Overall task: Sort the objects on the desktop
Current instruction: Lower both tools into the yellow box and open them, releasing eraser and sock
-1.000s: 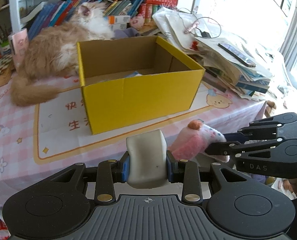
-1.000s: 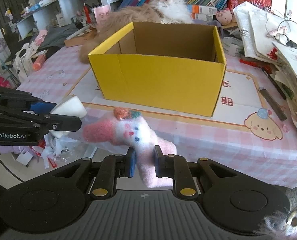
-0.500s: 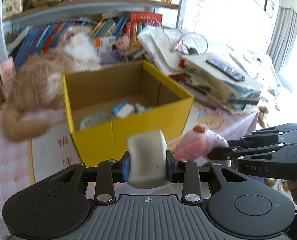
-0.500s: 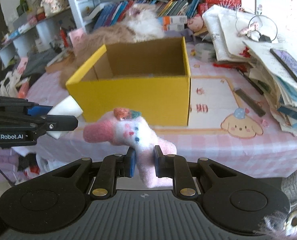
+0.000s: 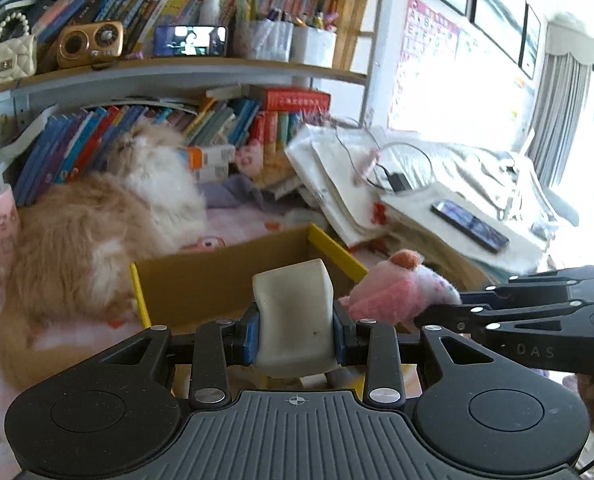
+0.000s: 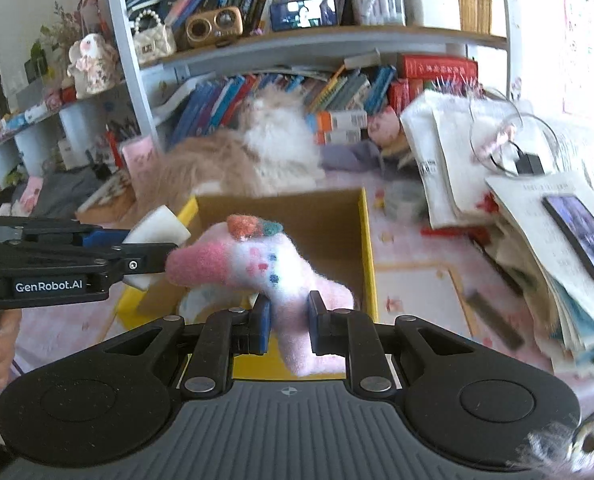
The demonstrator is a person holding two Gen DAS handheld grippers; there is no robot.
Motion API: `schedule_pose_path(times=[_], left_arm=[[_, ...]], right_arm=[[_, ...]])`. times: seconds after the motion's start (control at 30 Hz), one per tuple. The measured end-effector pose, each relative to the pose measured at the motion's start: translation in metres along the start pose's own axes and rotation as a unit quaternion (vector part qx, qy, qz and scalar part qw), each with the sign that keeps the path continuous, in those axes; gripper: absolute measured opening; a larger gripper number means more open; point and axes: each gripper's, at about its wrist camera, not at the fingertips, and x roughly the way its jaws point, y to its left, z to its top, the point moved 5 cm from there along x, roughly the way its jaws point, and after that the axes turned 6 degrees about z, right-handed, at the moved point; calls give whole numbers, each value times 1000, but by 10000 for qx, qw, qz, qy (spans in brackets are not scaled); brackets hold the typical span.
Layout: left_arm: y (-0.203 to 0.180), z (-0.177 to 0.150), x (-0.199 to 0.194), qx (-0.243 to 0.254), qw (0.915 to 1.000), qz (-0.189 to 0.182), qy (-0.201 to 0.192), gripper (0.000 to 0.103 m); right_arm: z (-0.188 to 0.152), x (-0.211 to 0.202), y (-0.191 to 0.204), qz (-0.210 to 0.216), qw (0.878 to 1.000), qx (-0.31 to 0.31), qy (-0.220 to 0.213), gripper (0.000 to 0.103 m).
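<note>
Left gripper (image 5: 295, 330) clamped on white sponge (image 5: 293, 312); right gripper (image 6: 288, 322) clamped on pink plush sock (image 6: 257, 258). Both above yellow box (image 6: 367, 248). Risk: release too early, items bounce off rim; cat (image 5: 97, 240) close behind, could startle.

The white block (image 5: 293, 316) looked like matt, smooth foam. The pink sock (image 6: 273, 268) was fuzzy knit cloth. At twelve o'clock, the yellow box (image 6: 367, 248) was cardboard, raw brown inside. The grippers' bodies were matt black plastic, ribbed, with blue pads (image 5: 251, 338). The phone (image 6: 581, 232) at three o'clock was glossy.
</note>
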Motion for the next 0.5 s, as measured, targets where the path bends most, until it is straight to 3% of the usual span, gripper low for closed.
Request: schedule_pose_path(times=[0.27,0.5], left_arm=[[28,14,38,-12,9999,106,113,33],[44,9,81,17,9987,175,469,33]], right_arm=[[30,53,-5,42,10000,-86,14,17],[32,102,-17,-61,9994,-36,330,17]])
